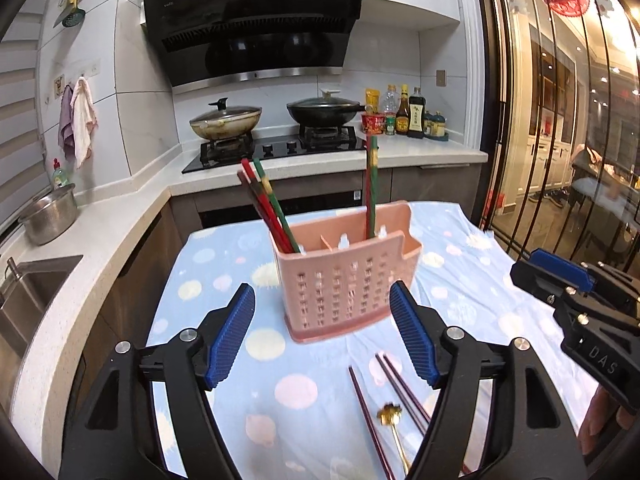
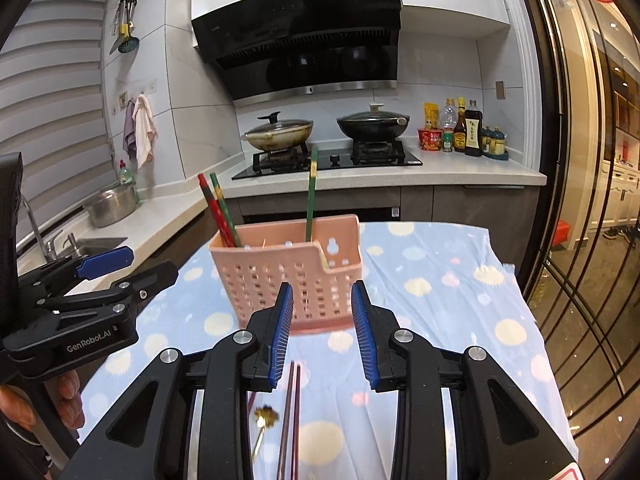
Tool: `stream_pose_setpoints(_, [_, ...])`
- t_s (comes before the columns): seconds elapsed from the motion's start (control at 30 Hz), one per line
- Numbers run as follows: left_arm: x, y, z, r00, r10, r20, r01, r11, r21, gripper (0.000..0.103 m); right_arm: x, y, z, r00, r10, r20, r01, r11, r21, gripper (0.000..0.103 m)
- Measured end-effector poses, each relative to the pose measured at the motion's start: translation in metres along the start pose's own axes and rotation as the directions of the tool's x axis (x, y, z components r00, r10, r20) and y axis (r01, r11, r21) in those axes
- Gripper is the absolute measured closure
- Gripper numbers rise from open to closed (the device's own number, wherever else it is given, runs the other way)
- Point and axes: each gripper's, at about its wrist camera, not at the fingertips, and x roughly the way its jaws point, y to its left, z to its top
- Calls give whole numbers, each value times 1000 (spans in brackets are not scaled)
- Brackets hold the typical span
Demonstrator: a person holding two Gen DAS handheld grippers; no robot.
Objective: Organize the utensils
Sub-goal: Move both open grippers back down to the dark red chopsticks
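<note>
While both tongs hang over the cloth-covered surface (image 1: 224,248), neither holds anything. Left tongs (image 1: 322,332) stand wide, their blue pads well apart with only cloth and the caddy's foot showing between them. Right tongs (image 2: 322,328) stand narrow but parted, pads not touching, nothing pinched between them.

At 12 o'clock from each pair stands the pink caddy (image 1: 344,284), perforated, upright on the cloth. Red and green chopsticks (image 1: 266,208) lean toward 11 o'clock out of its left compartment. A single green chopstick (image 1: 371,188) rises nearly upright from a compartment further right; which one exactly cannot be told.

Loose on the cloth, on the near side of the caddy, lie dark chopsticks (image 1: 396,388) and a gold spoon (image 1: 390,414). From the left wrist view they sit at about 5 o'clock from the tongs' gap, beside the right-hand finger. From the right wrist view the dark chopsticks (image 2: 290,408) run at 6 o'clock just beneath the gap, with the spoon (image 2: 266,416) at 7 o'clock beside them.

Each view catches the other tool at its edge: right one at 3 o'clock, left one at 9 o'clock, with a hand (image 2: 60,396) gripping its handle.
</note>
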Motion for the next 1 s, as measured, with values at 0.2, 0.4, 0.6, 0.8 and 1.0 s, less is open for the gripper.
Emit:
stream_pose_setpoints(0.2, [-10,-6,-36,999,-15,-45,15,1000,-9,33,-18,-4,-28,1000,5,-30,-4,1000,18,73])
stream_pose_setpoints(0.4, [-18,-8,-64,996,-27,-87,24,999,-36,33,-30,0,-56,997,25,-70,-23,1000,19,73])
stream_pose_setpoints(0.6, [-23,-12,-93,990,-40,-134,33,998,-52,33,-38,3,-84,992,46,-118,-43,998,36,73])
stream_pose_setpoints(0.8, [-23,-15,-119,981,-45,-187,34,998,-60,33,-38,5,-110,984,57,-169,-48,997,55,73])
stream_pose_setpoints(1.0, [-21,-18,-146,970,-44,-238,31,998,-60,32,-31,2,-138,970,68,-234,-49,995,88,73])
